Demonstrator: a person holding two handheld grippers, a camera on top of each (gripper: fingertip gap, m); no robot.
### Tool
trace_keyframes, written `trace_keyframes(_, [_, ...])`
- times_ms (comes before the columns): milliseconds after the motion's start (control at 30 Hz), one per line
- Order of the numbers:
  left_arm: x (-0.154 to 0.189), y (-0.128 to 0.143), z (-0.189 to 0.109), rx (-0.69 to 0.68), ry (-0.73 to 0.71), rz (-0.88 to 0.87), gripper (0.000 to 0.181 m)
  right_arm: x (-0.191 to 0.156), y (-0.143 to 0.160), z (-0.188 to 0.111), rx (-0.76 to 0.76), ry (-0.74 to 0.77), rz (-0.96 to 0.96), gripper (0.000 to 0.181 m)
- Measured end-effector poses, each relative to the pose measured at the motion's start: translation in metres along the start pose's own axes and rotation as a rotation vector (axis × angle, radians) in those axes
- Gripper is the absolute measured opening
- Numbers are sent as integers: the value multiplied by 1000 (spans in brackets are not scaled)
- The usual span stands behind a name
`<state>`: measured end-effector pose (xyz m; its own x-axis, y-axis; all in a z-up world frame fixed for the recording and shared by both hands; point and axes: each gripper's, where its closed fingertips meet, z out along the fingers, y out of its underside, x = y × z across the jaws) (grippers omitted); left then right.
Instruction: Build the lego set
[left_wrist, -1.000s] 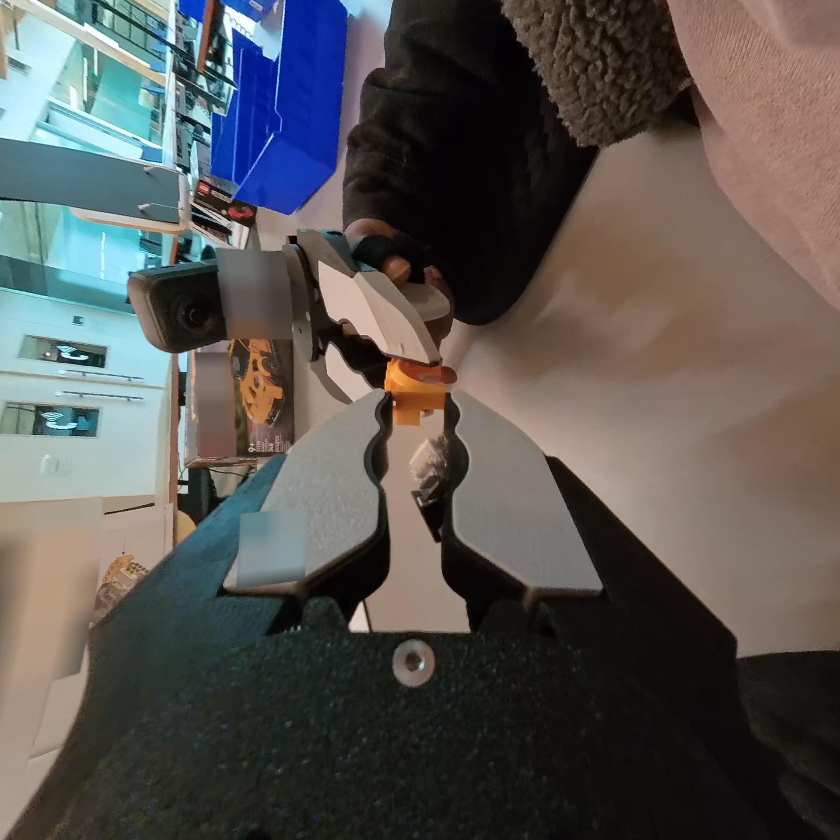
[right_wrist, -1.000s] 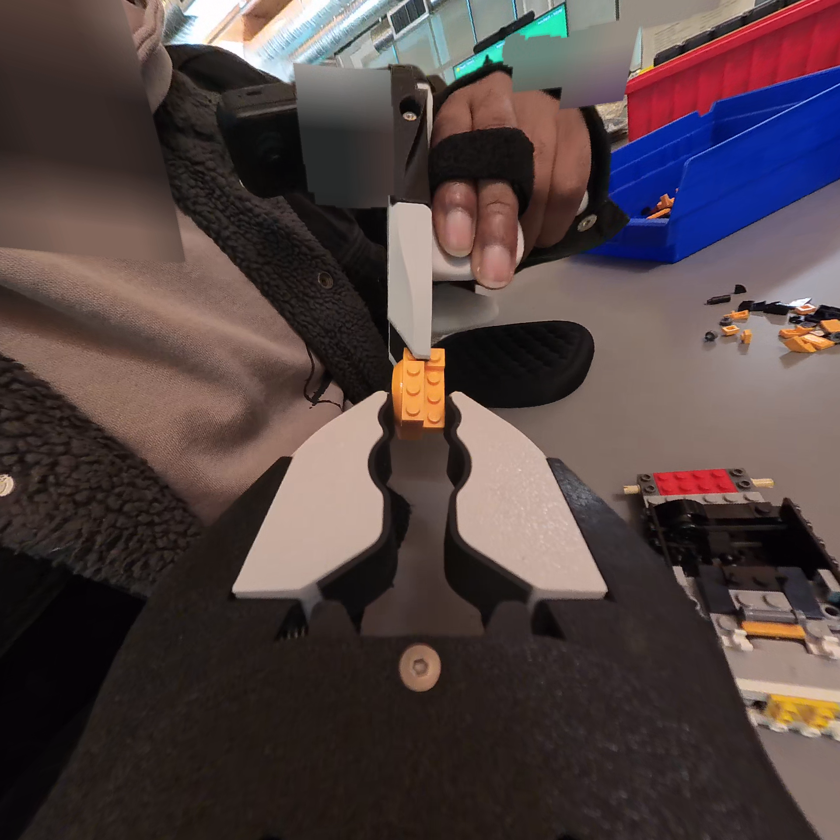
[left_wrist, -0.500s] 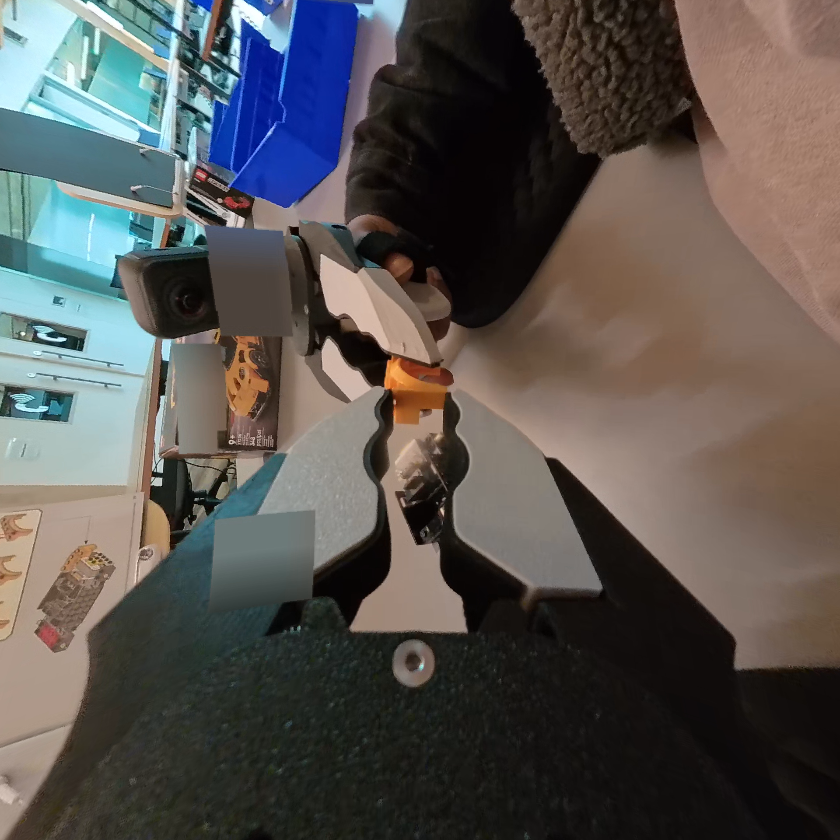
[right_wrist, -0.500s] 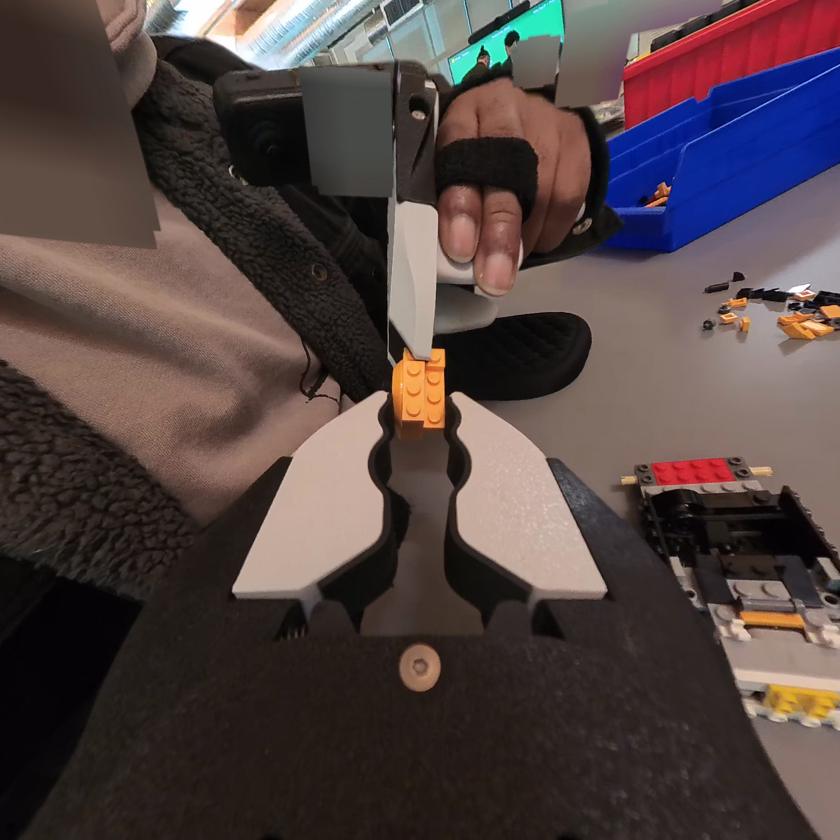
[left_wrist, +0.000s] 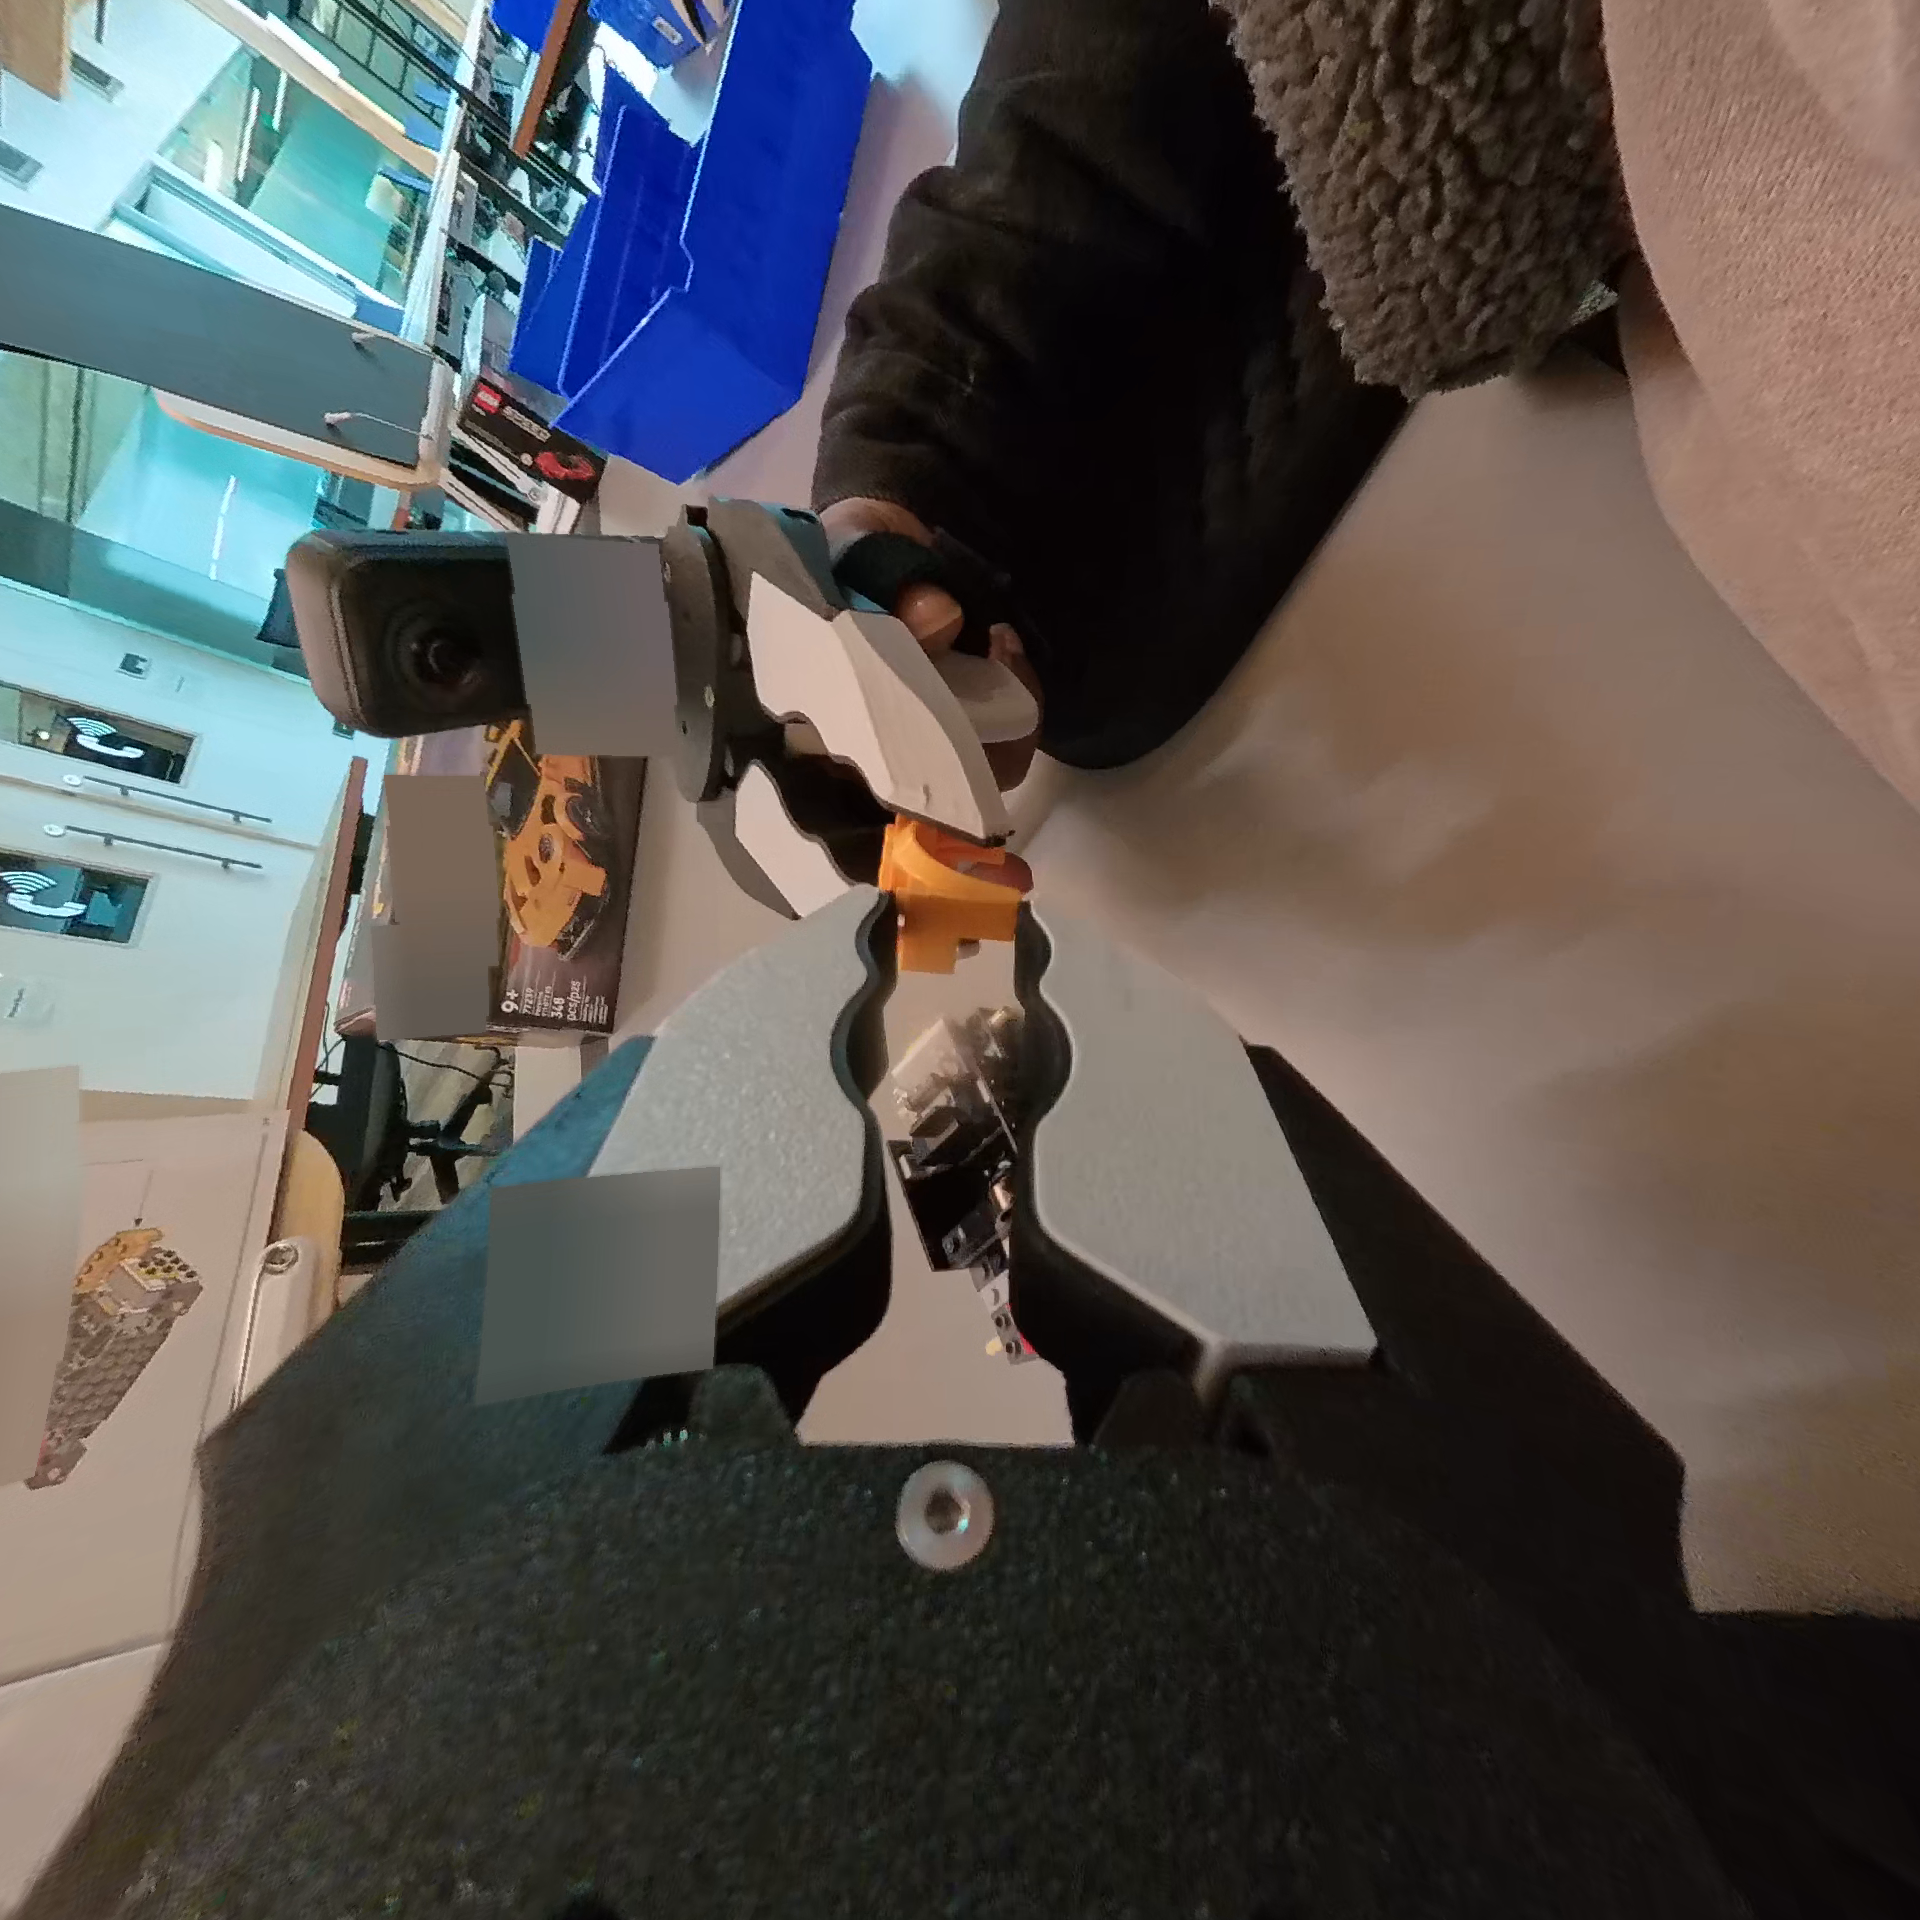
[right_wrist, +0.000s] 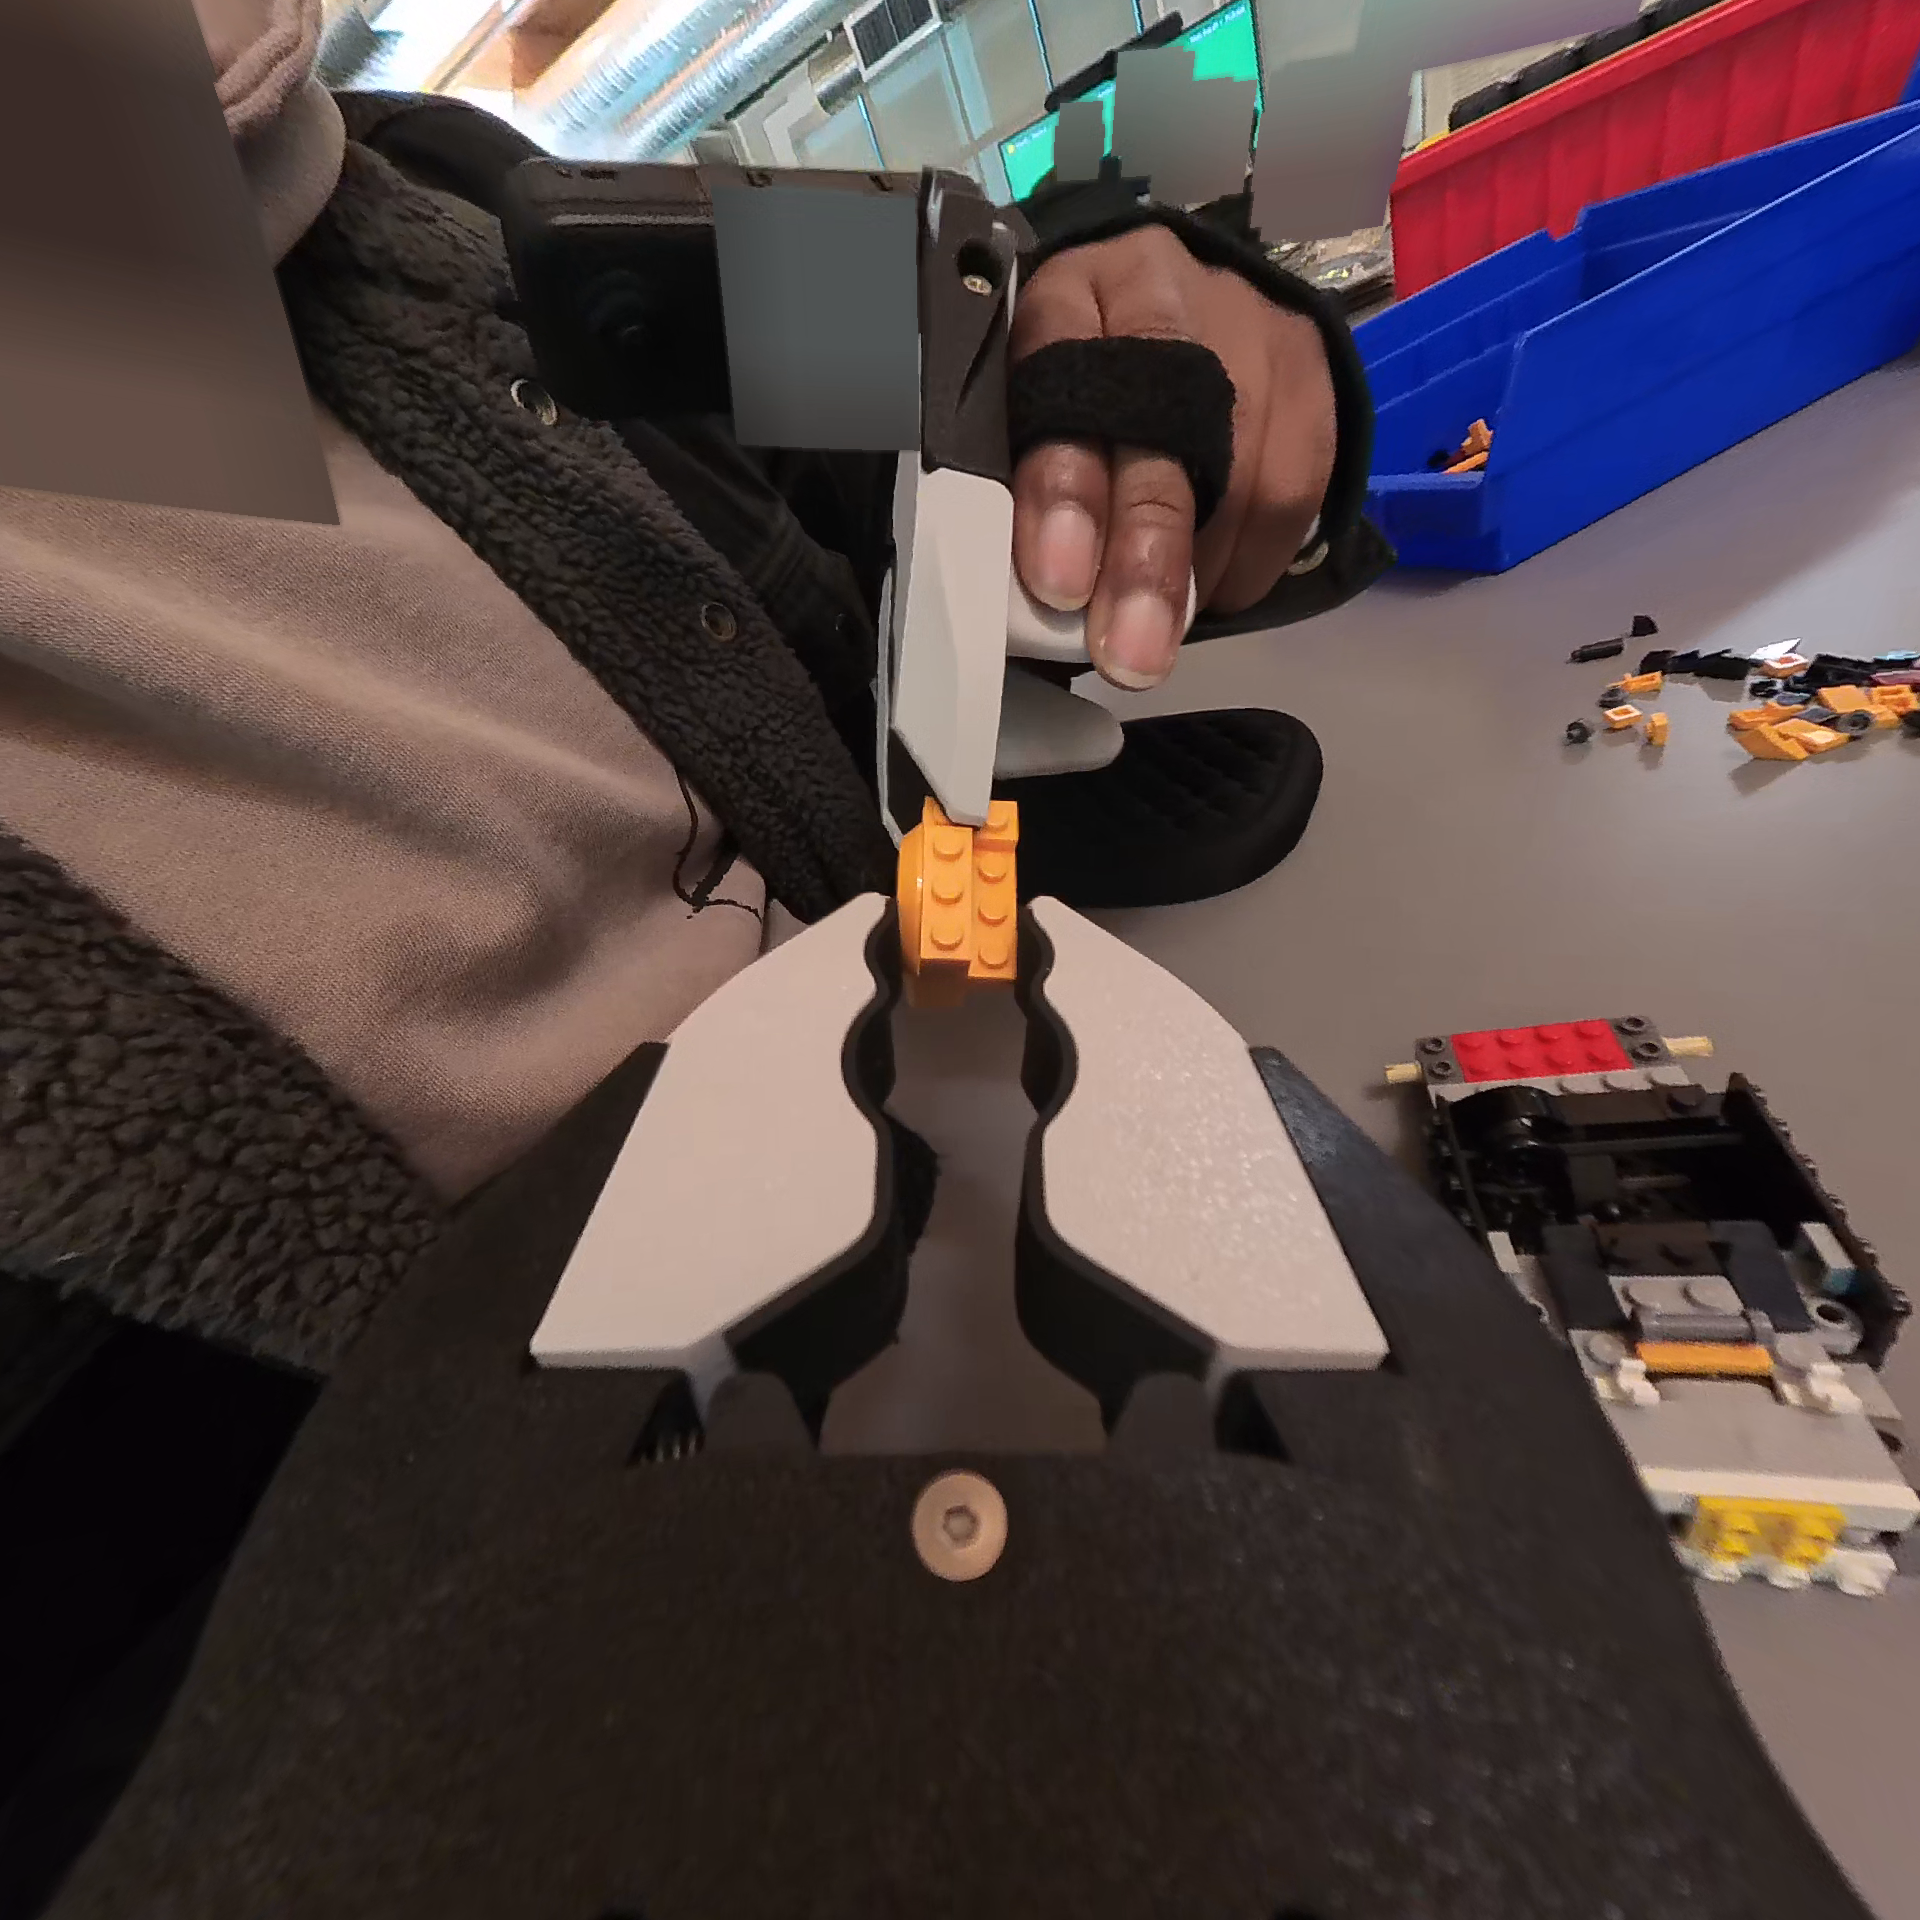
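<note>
Orange piece (right_wrist: 961, 914): small studded assembly, held in the air between both grippers, above the grey table (right_wrist: 1455, 894), close to the person's chest.
Right gripper (right_wrist: 961, 925): jaws pinching the orange piece at its sides, near the tips.
Left gripper (left_wrist: 948, 920): jaws also pinching the same piece; in right view it comes down from above, its fingers nearly edge-on, tip on the piece's top end.
Car chassis (right_wrist: 1652, 1278): part-built, black/grey w/ red plate at far end, yellow at near end; flat on table, right of right gripper.
Loose parts (right_wrist: 1766, 696): orange + black bits scattered farther back on table.
Bins: blue bin (right_wrist: 1621, 343) behind parts, red bin (right_wrist: 1662, 156) behind it.
Box (left_wrist: 540, 894): set box w/ orange car picture, seen in left view's background.
</note>
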<state>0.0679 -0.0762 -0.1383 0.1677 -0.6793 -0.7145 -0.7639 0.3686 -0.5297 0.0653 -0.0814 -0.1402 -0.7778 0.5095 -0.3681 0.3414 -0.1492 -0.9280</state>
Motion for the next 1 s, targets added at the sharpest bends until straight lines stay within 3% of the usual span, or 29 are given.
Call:
trace_keyframes(733, [1,5,4,33,21,-73,21,5,5,-3,-10,12,4,20])
trace_keyframes(867, [-13,7,4,55,-74,-84,22,11,-9,-11,61,64,-8,20])
trace_keyframes(1000, [-21,9,9,90,-105,-215,35,20,-19,-22,114,149,-45,21])
